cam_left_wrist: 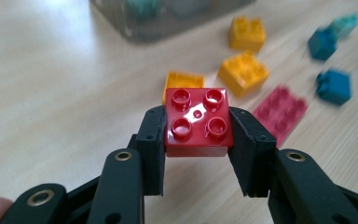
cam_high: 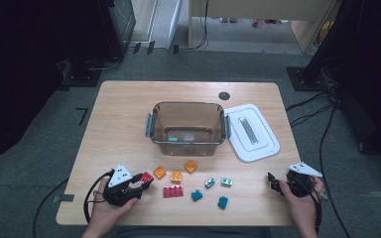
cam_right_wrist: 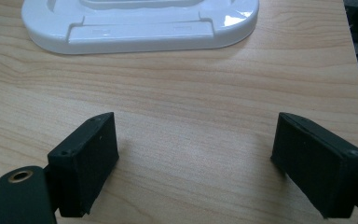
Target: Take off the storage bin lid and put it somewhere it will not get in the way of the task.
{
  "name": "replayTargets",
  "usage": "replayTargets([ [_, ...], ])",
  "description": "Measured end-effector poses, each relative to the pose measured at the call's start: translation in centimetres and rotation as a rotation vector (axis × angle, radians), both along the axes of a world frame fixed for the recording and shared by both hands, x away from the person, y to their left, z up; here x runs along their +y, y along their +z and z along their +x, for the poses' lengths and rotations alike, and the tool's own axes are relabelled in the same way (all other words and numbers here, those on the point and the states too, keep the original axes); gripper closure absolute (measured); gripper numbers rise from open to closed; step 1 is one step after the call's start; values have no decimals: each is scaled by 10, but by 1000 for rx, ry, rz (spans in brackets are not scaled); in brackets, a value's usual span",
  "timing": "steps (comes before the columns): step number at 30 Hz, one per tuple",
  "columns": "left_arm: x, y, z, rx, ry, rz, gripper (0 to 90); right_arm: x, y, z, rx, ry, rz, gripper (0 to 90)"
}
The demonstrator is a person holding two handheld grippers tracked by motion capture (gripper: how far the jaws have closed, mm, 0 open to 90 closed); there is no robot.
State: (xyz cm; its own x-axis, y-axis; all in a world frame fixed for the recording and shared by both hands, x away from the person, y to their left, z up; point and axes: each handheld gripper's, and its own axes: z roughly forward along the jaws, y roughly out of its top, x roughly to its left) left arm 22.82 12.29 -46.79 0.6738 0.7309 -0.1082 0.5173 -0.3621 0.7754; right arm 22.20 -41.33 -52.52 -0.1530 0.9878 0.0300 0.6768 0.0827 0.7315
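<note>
red brick (cam_left_wrist: 196,122) | square, four studs, glossy | clamped in left tongs (cam_left_wrist: 196,140)

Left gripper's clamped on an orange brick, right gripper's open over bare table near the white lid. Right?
Not quite: the brick in the left gripper is red, not orange, as the left gripper view shows. The orange ones lie on the table. The rest holds: the right gripper is open over bare table near the white lid.
</note>
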Motion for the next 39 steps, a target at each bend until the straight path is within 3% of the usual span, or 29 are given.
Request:
replayTargets([
  [11,-1,61,29,-69,-26,-78,602,0,0,0,-2,0,1,138],
  [19,-6,96,49,-103,-55,-92,602,0,0,0,-2,3,-1,138],
  [31,-15,129,78,-130,-70,-108,602,0,0,1,-1,4,-1,138],
  [39,-29,133,102,-141,-77,-99,601,0,0,1,-3,4,-1,138],
])
